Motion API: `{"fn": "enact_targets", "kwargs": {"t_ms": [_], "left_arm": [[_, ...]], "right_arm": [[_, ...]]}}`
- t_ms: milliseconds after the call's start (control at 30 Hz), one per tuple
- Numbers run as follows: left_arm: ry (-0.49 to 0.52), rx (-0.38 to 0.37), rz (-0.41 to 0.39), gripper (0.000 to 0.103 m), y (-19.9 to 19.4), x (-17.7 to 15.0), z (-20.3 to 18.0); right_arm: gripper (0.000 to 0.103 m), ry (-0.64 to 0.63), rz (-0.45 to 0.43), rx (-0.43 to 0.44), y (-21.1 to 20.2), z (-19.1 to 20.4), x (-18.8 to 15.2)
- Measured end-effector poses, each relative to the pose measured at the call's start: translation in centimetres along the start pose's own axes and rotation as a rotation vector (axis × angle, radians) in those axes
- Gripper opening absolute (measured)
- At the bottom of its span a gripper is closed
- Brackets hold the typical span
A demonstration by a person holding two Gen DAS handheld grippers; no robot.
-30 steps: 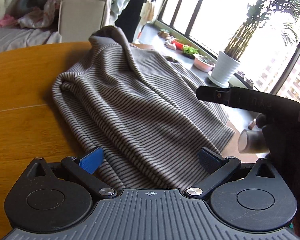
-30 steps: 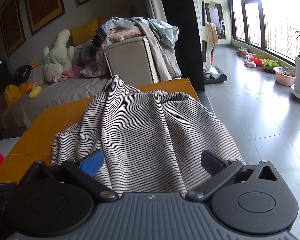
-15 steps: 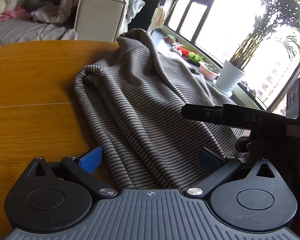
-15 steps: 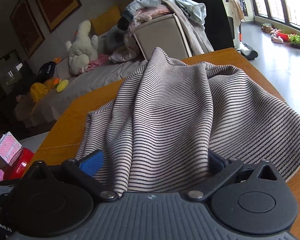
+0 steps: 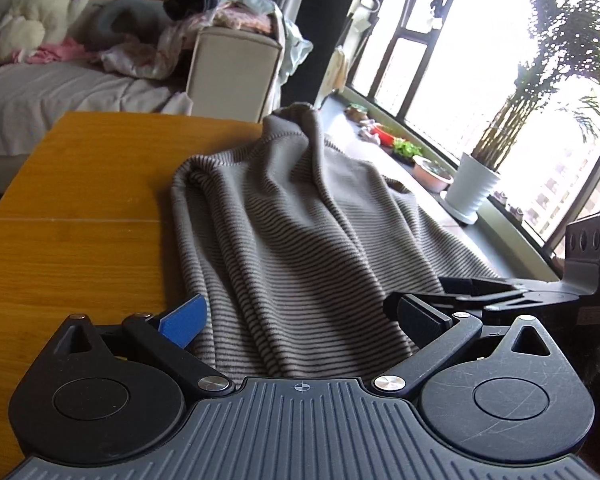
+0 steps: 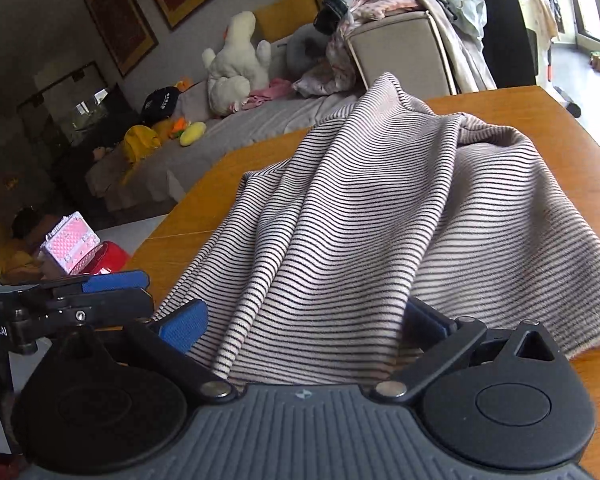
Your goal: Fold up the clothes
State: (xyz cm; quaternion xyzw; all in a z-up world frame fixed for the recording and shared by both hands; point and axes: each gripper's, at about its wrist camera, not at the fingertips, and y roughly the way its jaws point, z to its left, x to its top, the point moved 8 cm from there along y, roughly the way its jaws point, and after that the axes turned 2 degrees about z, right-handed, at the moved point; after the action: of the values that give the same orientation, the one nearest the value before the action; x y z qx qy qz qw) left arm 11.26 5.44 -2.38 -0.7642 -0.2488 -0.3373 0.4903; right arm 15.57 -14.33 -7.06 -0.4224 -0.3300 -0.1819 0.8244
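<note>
A grey and black striped garment [image 5: 300,220] lies bunched in long folds on the wooden table [image 5: 80,200]. Its near hem runs up between the fingers of my left gripper [image 5: 300,316], which is open with the blue pads wide apart. The right wrist view shows the same striped garment [image 6: 380,208] on the table [image 6: 560,132], its near edge lying between the spread fingers of my open right gripper [image 6: 304,320]. The two grippers sit side by side at the hem: the right gripper [image 5: 480,288] shows at the right, the left gripper [image 6: 100,288] at the left.
Behind the table are a grey sofa with a white plush toy [image 6: 236,64] and a beige chair [image 5: 232,72] piled with clothes. A potted plant [image 5: 472,188] stands by the window at the right. A pink box [image 6: 72,240] sits on the floor at the left.
Both grippers have come lower and closer together at the near hem. The garment has shifted further onto the table, and its folds now draw toward the grippers.
</note>
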Motion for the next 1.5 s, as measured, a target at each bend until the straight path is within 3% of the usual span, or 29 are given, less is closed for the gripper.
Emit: {"fn": "enact_targets", "kwargs": {"t_ms": [67,167,233,300,400,500,567,800,967,1000,1033,1067,1200,1333,1500], "left_arm": [[0.024,-0.027,-0.016,0.103,0.3,0.8,-1.0],[0.03,-0.052,0.007,0.103,2.9,1.1,-2.2],[0.033,-0.067,0.03,0.103,4.8,1.0,-3.0],[0.029,-0.074,0.076,0.103,6.8,0.2,-3.3],[0.024,-0.058,0.083,0.103,7.7,-0.4,-3.3],[0.01,-0.081,0.094,0.103,7.4,-0.6,-2.8],[-0.02,-0.103,0.104,0.103,6.9,-0.8,-2.3],[-0.116,-0.125,0.137,0.103,4.3,-2.1,-1.8],[-0.002,-0.036,0.12,0.101,3.2,-3.3,-3.2],[0.025,-0.003,0.111,0.092,3.2,-3.4,-3.4],[0.05,0.029,0.102,0.073,3.2,-3.3,-3.5],[0.076,0.061,0.092,0.066,3.2,-3.3,-3.6],[0.07,0.068,0.08,0.018,3.0,-2.5,-3.1],[0.084,0.147,0.008,0.005,2.0,-0.1,-1.4],[0.024,0.304,-0.102,0.004,-0.4,4.7,4.2]], "right_arm": [[0.103,0.028,-0.051,-0.049,-1.5,-1.2,0.5],[0.103,-0.027,-0.163,-0.223,-3.3,-3.0,2.3],[0.096,-0.038,-0.186,-0.293,-3.3,-4.2,3.6],[0.076,-0.005,-0.165,-0.273,-2.1,-5.1,4.1],[0.063,0.014,-0.09,-0.239,1.0,-5.7,3.9],[0.065,-0.055,-0.09,-0.251,2.9,-4.4,3.9],[0.073,-0.071,-0.08,-0.244,3.3,-3.8,3.7],[0.075,-0.101,-0.059,-0.175,2.2,-2.3,1.9],[0.075,-0.038,-0.088,-0.133,1.1,-3.0,1.6],[0.075,-0.034,-0.091,-0.134,1.1,-3.0,1.6],[0.075,-0.036,-0.093,-0.139,1.0,-2.9,1.6],[0.075,-0.039,-0.095,-0.144,1.0,-2.9,1.6],[0.075,-0.023,-0.105,-0.142,0.9,-3.1,1.4],[0.076,-0.002,-0.117,-0.147,0.7,-3.4,1.4],[0.076,-0.065,-0.104,-0.118,-0.7,-1.3,1.0]]}}
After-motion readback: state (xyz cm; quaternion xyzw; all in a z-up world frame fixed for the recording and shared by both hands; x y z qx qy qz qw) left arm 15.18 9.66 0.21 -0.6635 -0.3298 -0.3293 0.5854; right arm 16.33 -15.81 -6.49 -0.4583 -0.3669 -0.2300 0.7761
